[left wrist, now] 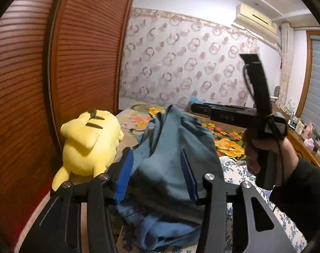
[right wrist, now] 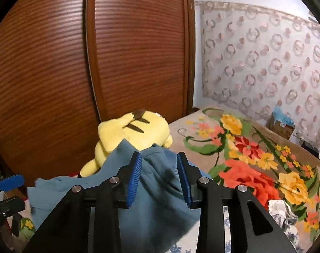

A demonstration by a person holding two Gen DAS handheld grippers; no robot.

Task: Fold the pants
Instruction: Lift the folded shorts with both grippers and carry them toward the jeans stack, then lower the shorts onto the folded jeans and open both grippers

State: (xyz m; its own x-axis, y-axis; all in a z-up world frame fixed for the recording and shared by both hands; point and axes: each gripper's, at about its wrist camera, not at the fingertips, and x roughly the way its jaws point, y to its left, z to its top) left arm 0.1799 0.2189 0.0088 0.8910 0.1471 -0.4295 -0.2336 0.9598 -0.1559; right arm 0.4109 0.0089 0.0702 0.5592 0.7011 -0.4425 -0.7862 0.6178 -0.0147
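Blue pants [left wrist: 170,164], bunched in a loose heap on the bed [right wrist: 202,158], partly over a floral blanket [right wrist: 254,160] of orange, yellow and red blooms and partly over a white sheet with blue flowers [left wrist: 240,172]. Left gripper [left wrist: 158,168] parted to a middling width, blue ribbed pads [left wrist: 124,177] on either side of a raised fold of the fabric, with gaps showing beside the cloth; no clear pinch visible. Right gripper [right wrist: 159,175] likewise half spread, blue pads [right wrist: 134,179] flanking a hump of the pants, the cloth rising between them without being squeezed. In the left wrist view, the right gripper's black body [left wrist: 233,113] seen side-on above the far edge of the heap, held by a hand [left wrist: 265,154] in a dark sleeve [left wrist: 303,189]. At the left edge of the right wrist view, a blue pad and black linkage of the other gripper [right wrist: 10,181]. Yellow plush toy with brown stripes [left wrist: 90,143] lying just behind the pants, touching them, close to the brown slatted wardrobe door [right wrist: 128,52]. Patterned curtain [left wrist: 181,63] along the far wall, an air conditioner [left wrist: 254,21] above it, a cluttered wooden shelf [left wrist: 307,141] at the right. Crumpled white-and-blue cloth [right wrist: 282,210] near the blanket's lower right corner.
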